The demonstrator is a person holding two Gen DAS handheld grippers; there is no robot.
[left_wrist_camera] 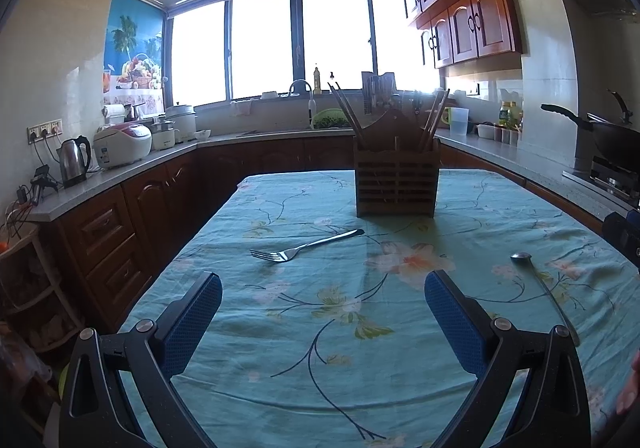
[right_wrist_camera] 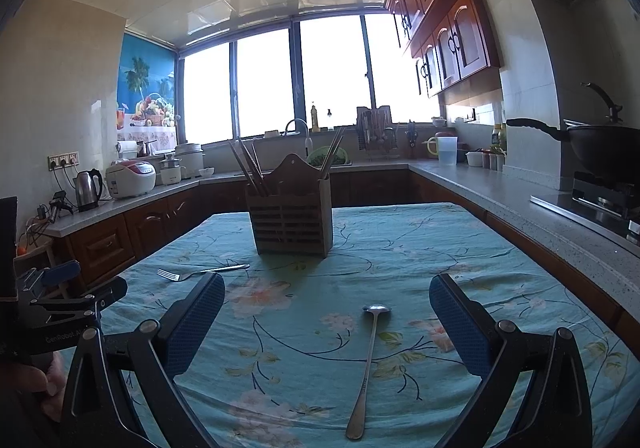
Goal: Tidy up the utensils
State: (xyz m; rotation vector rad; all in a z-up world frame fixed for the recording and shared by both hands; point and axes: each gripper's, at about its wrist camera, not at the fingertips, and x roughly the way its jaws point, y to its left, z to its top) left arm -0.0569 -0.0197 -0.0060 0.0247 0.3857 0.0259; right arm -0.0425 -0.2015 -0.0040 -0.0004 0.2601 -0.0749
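Note:
A metal fork (left_wrist_camera: 304, 246) (right_wrist_camera: 200, 272) lies on the flowered teal tablecloth (left_wrist_camera: 320, 328) (right_wrist_camera: 320, 348), tines to the left. A long metal spoon (right_wrist_camera: 366, 364) (left_wrist_camera: 544, 288) lies to its right, bowl toward the far end. Behind both stands a wooden utensil holder (left_wrist_camera: 395, 184) (right_wrist_camera: 294, 220) with several chopsticks in it. My left gripper (left_wrist_camera: 323, 288) hovers open just short of the fork, empty. Above the spoon, with the handle between its spread fingers, my right gripper (right_wrist_camera: 327, 290) is open and empty. The left gripper's body (right_wrist_camera: 60, 300) shows at the right wrist view's left edge.
Kitchen counters wrap round the table: a kettle (left_wrist_camera: 74, 162) and rice cooker (left_wrist_camera: 122, 146) on the left, a sink under the window, a wok (right_wrist_camera: 600, 146) on the stove at right. A person's hand (right_wrist_camera: 36, 380) holds the left gripper.

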